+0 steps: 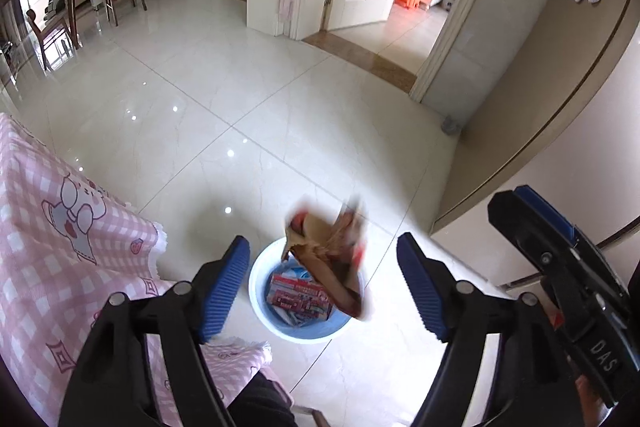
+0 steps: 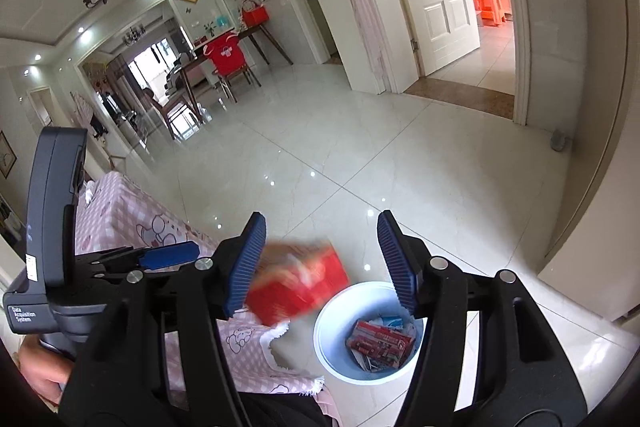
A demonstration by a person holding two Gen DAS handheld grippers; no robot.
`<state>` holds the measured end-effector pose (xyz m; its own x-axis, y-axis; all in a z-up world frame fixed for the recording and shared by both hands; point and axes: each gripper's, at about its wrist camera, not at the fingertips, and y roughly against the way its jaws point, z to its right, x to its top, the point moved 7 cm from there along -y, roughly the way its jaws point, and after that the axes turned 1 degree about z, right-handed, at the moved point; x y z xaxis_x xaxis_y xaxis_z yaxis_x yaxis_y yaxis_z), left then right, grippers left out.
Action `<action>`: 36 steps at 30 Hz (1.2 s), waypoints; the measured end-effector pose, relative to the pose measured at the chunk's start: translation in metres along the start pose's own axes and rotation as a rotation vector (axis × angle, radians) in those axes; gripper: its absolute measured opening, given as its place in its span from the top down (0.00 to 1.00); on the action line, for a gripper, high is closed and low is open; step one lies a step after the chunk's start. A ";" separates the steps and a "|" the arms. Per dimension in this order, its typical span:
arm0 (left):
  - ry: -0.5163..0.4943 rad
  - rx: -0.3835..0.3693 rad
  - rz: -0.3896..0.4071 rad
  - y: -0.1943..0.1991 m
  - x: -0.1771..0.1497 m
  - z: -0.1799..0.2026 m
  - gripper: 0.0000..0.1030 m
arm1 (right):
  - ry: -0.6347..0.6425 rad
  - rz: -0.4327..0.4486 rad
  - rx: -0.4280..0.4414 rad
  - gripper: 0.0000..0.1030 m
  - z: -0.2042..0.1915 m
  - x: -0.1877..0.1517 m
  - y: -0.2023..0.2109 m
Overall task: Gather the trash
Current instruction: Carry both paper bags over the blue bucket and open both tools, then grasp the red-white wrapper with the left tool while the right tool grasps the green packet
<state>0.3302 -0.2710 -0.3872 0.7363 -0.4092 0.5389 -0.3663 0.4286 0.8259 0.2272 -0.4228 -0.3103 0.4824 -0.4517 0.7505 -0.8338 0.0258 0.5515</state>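
Cardboard packaging, red outside and brown inside, is blurred in mid-air over the blue bin on the floor, free of both grippers. The left gripper and right gripper each have their fingers wide apart, empty. The carton looks wide against the bin's mouth, so it may catch the rim and tumble onto the floor beside the pink-clothed desk.
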 end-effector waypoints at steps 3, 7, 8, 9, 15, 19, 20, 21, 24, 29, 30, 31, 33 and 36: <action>-0.001 0.007 0.006 0.004 0.000 -0.001 0.28 | 0.000 -0.001 -0.001 0.43 -0.002 0.000 0.002; 0.001 0.010 0.016 0.014 -0.002 -0.004 0.28 | 0.013 -0.006 0.006 0.43 -0.012 -0.001 0.005; 0.003 0.012 0.021 0.018 -0.002 -0.006 0.28 | 0.018 -0.007 0.008 0.43 -0.014 -0.001 0.006; 0.006 0.012 0.026 0.021 -0.002 -0.008 0.28 | 0.023 -0.007 0.010 0.43 -0.018 -0.001 0.008; 0.038 0.035 0.082 0.059 -0.003 -0.027 0.28 | 0.058 0.003 0.052 0.42 -0.051 0.001 0.018; 0.063 0.063 0.145 0.099 -0.003 -0.052 0.28 | 0.106 0.008 0.105 0.41 -0.090 0.003 0.024; 0.067 0.077 0.162 0.109 -0.004 -0.060 0.28 | 0.119 0.007 0.121 0.41 -0.101 0.003 0.025; 0.077 0.098 0.185 0.124 -0.005 -0.072 0.27 | 0.127 0.007 0.133 0.41 -0.110 0.002 0.025; 0.102 0.160 0.233 0.159 -0.012 -0.108 0.24 | 0.173 -0.007 0.193 0.41 -0.153 0.000 0.024; 0.164 0.291 0.283 0.211 -0.032 -0.184 0.24 | 0.275 -0.052 0.291 0.40 -0.232 -0.013 0.013; 0.193 0.313 0.288 0.222 -0.039 -0.207 0.24 | 0.298 -0.067 0.320 0.40 -0.253 -0.019 0.010; 0.215 0.325 0.291 0.228 -0.045 -0.223 0.24 | 0.308 -0.075 0.334 0.40 -0.264 -0.022 0.007; 0.263 0.350 0.289 0.240 -0.058 -0.258 0.24 | 0.343 -0.103 0.371 0.40 -0.297 -0.031 -0.002; 0.320 0.388 0.285 0.251 -0.075 -0.304 0.24 | 0.390 -0.140 0.414 0.40 -0.339 -0.044 -0.017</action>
<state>0.3558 0.1122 -0.2710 0.6911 -0.0310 0.7221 -0.7129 0.1350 0.6881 0.3108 -0.1007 -0.2292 0.5937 -0.0621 0.8023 -0.7523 -0.3965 0.5261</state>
